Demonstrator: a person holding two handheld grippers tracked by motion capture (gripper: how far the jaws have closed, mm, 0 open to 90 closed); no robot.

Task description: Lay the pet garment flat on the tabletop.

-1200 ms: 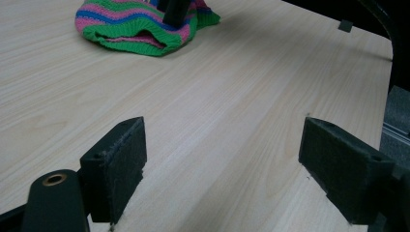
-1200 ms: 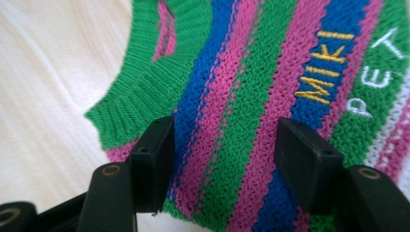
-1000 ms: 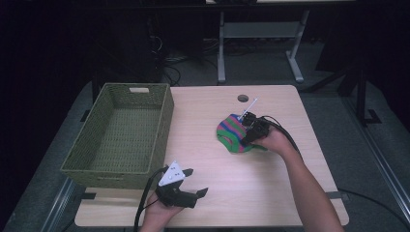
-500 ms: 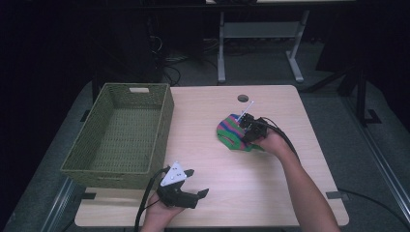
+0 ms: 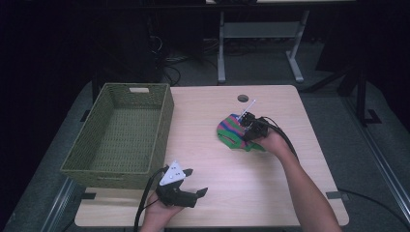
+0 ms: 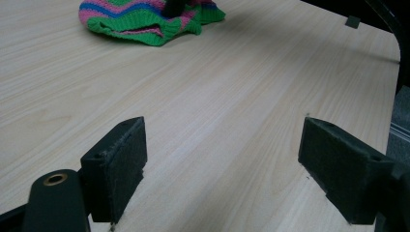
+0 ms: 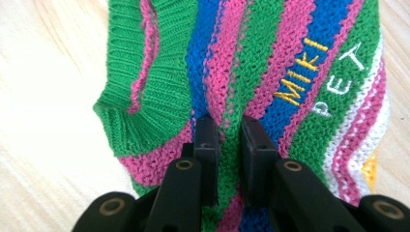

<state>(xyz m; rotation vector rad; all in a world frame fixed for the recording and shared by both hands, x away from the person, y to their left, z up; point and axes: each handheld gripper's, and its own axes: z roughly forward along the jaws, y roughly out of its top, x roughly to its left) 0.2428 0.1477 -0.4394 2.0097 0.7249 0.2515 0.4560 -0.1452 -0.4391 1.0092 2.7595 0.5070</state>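
Observation:
A small knitted sweater [image 5: 233,133], striped green, pink, blue and white with yellow and white lettering [image 7: 300,79], lies on the wooden table [image 5: 270,188] right of centre. My right gripper [image 7: 230,133] presses down on it, jaws shut on a pinched fold of the knit. In the high view that right gripper [image 5: 247,126] sits on the sweater's right side. My left gripper [image 5: 196,188] rests near the table's front edge, jaws wide open with nothing between them. In the left gripper view the sweater [image 6: 145,19] lies far ahead of the left gripper [image 6: 222,159].
A green woven basket [image 5: 121,133] stands at the table's left, open and holding nothing. A round cable hole [image 5: 242,98] is near the table's far edge. Grey floor, desk legs and cables lie beyond the table.
The right gripper and the sweater have dropped lower and flatter onto the table. The left gripper has stayed at the front edge.

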